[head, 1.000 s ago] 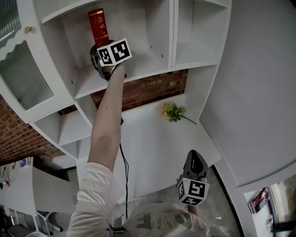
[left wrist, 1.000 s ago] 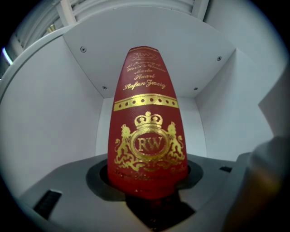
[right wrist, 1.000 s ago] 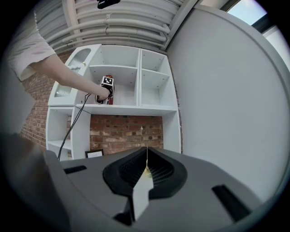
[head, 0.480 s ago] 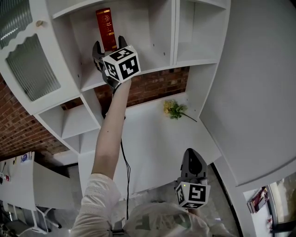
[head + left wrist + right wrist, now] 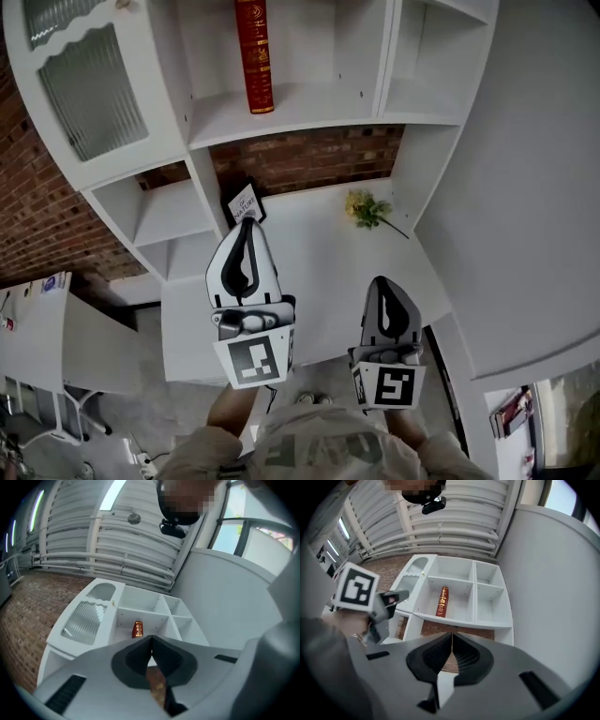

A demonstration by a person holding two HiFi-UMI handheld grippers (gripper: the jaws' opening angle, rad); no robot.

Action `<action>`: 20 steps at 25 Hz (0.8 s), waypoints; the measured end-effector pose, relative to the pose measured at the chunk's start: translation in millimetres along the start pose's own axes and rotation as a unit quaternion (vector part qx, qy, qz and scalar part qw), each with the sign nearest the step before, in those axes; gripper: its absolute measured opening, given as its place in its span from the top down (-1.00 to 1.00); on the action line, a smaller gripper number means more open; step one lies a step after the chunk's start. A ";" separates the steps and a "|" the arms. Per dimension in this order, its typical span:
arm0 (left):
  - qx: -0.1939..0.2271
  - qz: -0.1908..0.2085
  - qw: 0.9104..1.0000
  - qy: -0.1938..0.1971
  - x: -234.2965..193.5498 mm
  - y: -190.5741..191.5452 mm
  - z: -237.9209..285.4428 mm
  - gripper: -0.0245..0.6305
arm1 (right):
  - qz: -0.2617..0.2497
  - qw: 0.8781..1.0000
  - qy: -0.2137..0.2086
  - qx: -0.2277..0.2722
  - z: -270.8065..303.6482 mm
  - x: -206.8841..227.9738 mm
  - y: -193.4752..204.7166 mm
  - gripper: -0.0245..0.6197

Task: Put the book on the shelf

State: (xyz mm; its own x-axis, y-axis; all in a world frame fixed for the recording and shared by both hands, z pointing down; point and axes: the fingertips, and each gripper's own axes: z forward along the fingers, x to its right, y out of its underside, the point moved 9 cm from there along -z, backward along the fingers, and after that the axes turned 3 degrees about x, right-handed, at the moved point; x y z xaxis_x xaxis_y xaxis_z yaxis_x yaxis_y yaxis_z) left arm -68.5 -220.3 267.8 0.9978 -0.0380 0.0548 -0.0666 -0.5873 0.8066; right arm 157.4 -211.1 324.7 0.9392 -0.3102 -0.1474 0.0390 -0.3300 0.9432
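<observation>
A red book (image 5: 254,56) with gold print stands upright on the white shelf (image 5: 291,108), alone in its compartment. It also shows small and far off in the left gripper view (image 5: 137,629) and in the right gripper view (image 5: 442,601). My left gripper (image 5: 246,225) hangs well below the shelf, over the white table; its jaws have just been closing and now meet with nothing between them (image 5: 151,638). My right gripper (image 5: 380,279) is beside it, to the right, also shut and empty (image 5: 452,634). Both point up toward the shelf unit.
A ribbed glass cabinet door (image 5: 89,84) is left of the book's compartment. Below the shelf runs a brick wall (image 5: 300,159). On the white table (image 5: 319,272) lie a sprig of yellow flowers (image 5: 366,211) and a small sign card (image 5: 244,203).
The left gripper let go of the book, drew back from the shelf and came down beside the right gripper. Its jaws went from open to shut. The book stays upright on the shelf.
</observation>
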 end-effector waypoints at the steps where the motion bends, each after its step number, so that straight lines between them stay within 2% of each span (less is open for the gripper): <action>1: -0.014 0.003 1.000 -0.003 -2.6 12.1 -24.9 0.88 | 0.006 1.000 -0.008 0.000 0.9 -4.4 1.2 0.87; 3: -0.075 0.004 0.997 -0.015 -5.1 44.4 -68.8 0.89 | 0.012 1.000 -0.023 -0.009 1.4 -11.4 7.5 0.87; 5: -0.152 -0.010 0.988 -0.023 -6.1 70.2 -103.9 0.89 | 0.001 0.999 -0.043 -0.023 -1.7 -20.1 17.3 0.87; 7: -0.196 -0.009 0.980 -0.026 -4.4 77.2 -125.3 0.89 | -0.003 0.997 -0.066 -0.043 -7.0 -32.0 29.4 0.87; 9: -0.213 -0.002 0.977 -0.025 -2.5 76.1 -133.7 0.89 | 0.007 0.995 -0.083 -0.061 -10.8 -42.6 40.1 0.88; 12: -0.218 -0.013 0.975 -0.030 -2.9 77.2 -135.0 0.89 | 0.028 0.992 -0.101 -0.072 -13.6 -52.6 47.2 0.88; 20: -0.220 -0.018 0.975 -0.025 -5.5 83.3 -130.1 0.89 | 0.042 0.991 -0.102 -0.075 -16.1 -57.4 48.1 0.88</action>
State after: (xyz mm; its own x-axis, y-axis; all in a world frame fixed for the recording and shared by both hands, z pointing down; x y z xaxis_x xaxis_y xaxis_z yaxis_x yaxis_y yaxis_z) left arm -79.7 -163.8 411.3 0.9976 -0.0690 0.0014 -0.0142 -0.1861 0.9824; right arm 110.9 -194.8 383.3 0.8530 -0.5103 -0.1091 0.0277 -0.1645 0.9860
